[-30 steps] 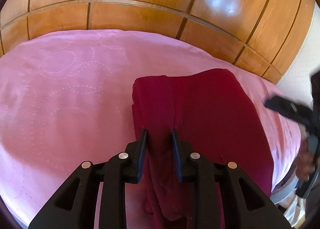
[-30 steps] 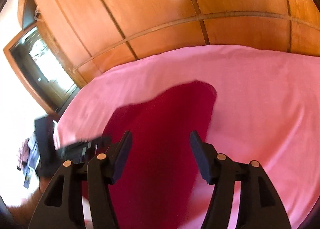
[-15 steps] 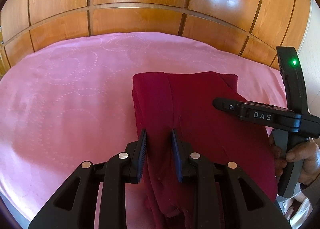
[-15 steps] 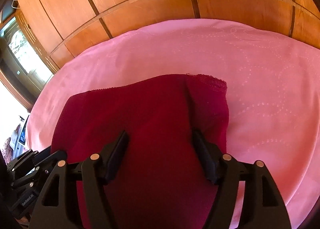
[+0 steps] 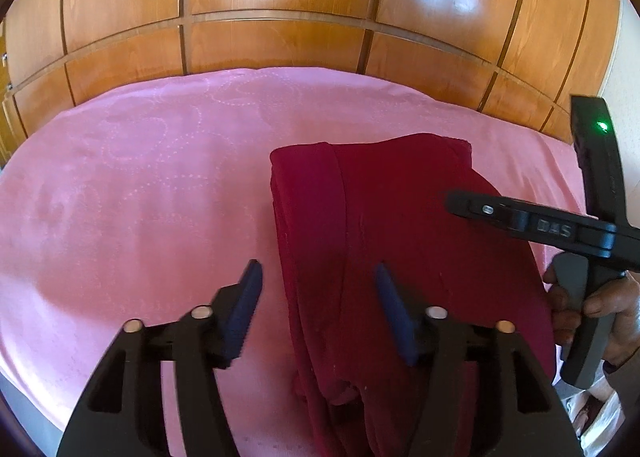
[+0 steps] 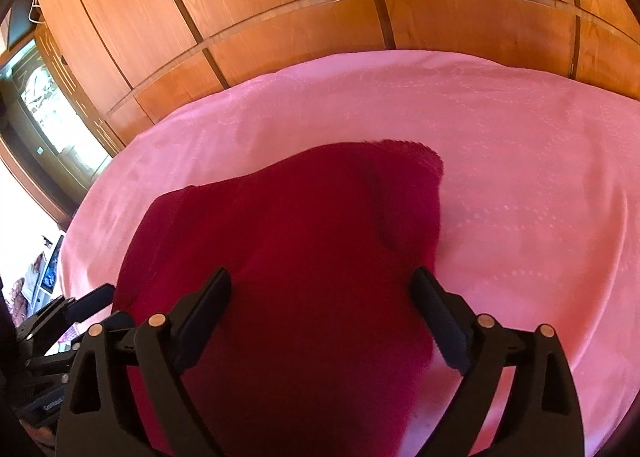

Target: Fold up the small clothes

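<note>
Both grippers [image 5: 318, 313] [image 6: 322, 315] agape over garment [image 5: 400, 241]

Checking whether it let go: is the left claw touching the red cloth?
Cannot tell. In the left wrist view the left claw stands open around the red cloth's folded edge; no gap or contact shows plainly.

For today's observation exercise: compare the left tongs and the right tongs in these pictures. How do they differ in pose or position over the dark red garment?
1. The left tongs straddle the dark red garment's folded left edge, one finger over the pink bedspread; the right tongs sit over the garment's right side.
2. The left tongs' fingers look motion-blurred; the right tongs' fingers look sharper.

Shared: both are open, gripping nothing.
</note>
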Tool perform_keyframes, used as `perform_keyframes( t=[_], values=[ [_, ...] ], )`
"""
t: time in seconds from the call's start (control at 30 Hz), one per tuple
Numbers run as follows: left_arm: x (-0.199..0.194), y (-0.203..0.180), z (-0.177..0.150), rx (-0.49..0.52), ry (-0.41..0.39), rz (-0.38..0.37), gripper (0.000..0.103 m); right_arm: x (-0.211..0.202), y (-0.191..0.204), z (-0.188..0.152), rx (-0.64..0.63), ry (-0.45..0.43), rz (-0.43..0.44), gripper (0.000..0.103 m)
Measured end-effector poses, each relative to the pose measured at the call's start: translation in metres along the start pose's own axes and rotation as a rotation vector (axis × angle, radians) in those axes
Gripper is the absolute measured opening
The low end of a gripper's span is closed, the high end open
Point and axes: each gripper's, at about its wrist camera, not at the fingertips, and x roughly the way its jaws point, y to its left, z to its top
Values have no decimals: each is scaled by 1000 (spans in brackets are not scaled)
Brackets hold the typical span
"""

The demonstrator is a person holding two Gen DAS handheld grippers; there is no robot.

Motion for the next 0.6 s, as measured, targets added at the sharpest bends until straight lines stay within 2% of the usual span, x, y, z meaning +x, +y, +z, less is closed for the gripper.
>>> perform_keyframes(
  t=[0.13,0.2,0.23,0.3,0.37,0.4,0.5,0.6],
  values=[
    [10,9,-5,-26,31,-62,59,-17,-22,-12,71,2,98,95],
    [15,18,-8,-62,38,-122,59,-22,-38,-19,130,15,176,95],
    [18,26,-9,-99,37,-177,62,-24,-46,-23,161,16,209,95],
    [25,37,-11,-151,53,-255,64,-24,-55,-28,190,22,243,95],
    [32,48,-13,-204,84,-347,64,-20,-61,-32,213,35,299,92],
    [37,55,-15,-251,95,-393,64,-17,-61,-33,217,41,326,87],
    [45,64,-19,-294,100,-471,64,-11,-60,-31,236,59,388,74],
    [49,68,-22,-300,93,-531,56,2,-60,-31,241,103,411,77]
  ],
)
